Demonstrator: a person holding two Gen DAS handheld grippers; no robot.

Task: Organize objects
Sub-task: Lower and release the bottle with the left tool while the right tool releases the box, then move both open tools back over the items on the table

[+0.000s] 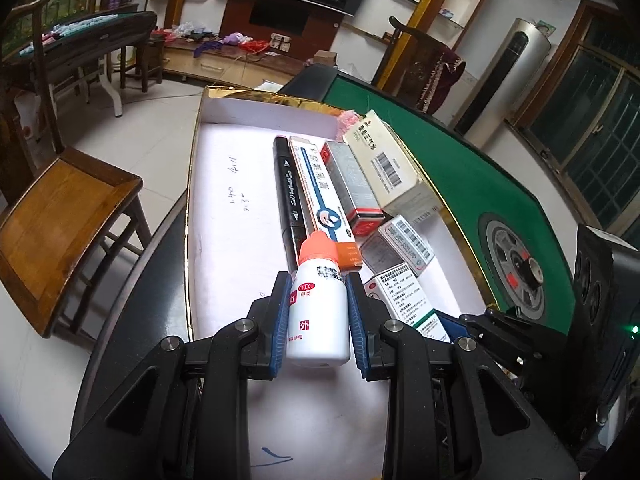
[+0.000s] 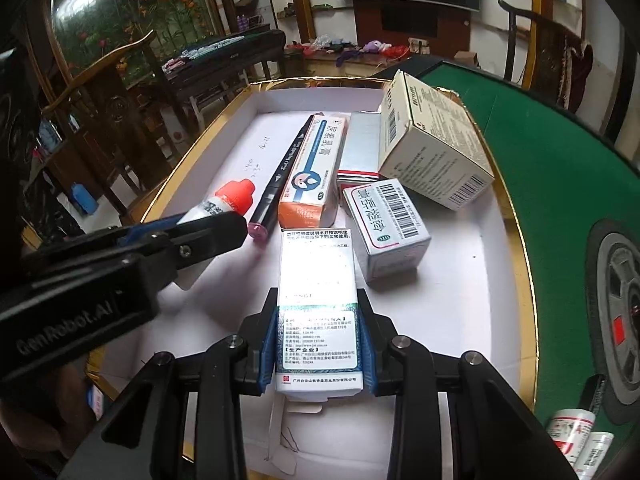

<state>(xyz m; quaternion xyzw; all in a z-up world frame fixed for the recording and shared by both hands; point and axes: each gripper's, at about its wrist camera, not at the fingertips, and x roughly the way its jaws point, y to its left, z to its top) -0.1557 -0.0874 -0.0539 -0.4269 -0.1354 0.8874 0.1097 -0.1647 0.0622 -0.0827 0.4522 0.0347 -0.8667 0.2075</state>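
Contents by count: five cartons — long orange-ended (image 2: 310,168), silver (image 2: 362,148), cream (image 2: 434,148), small barcoded (image 2: 386,226), white-labelled (image 2: 318,320); one marker (image 2: 280,176); one orange-capped bottle (image 1: 320,304); one tray (image 1: 236,184)

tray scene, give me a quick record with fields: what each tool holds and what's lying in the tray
left tool: shut on bottle, white with orange cap
right tool: shut on green box
tray: white inside, gold rim
in tray: marker, orange box, red box, small box
tilted on the rim: big box
table: green felt
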